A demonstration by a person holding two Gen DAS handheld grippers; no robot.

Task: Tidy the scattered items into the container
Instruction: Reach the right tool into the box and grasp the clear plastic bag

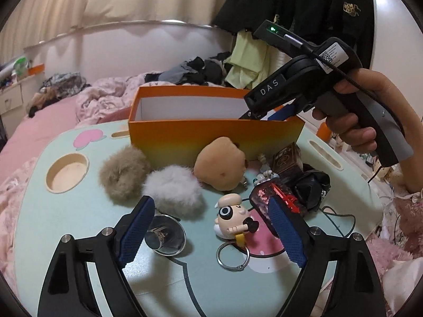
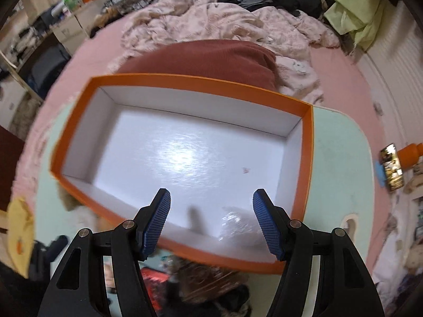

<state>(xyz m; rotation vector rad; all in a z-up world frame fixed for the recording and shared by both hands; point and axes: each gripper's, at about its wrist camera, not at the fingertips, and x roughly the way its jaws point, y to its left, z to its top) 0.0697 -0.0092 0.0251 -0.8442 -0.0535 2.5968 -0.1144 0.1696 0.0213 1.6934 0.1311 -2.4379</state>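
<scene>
Plainly, nothing is gripped by the left gripper (image 1: 211,227): its blue pads are spread wide above a clear cup (image 1: 166,237) and a cartoon keychain figure (image 1: 232,218) on the mint lap table (image 1: 66,211). Equally, the right gripper (image 2: 211,211) is held partly open and unloaded over the orange box (image 2: 185,82), whose white floor is bare. Fluffy pompoms (image 1: 171,192) are left beside the box.
</scene>
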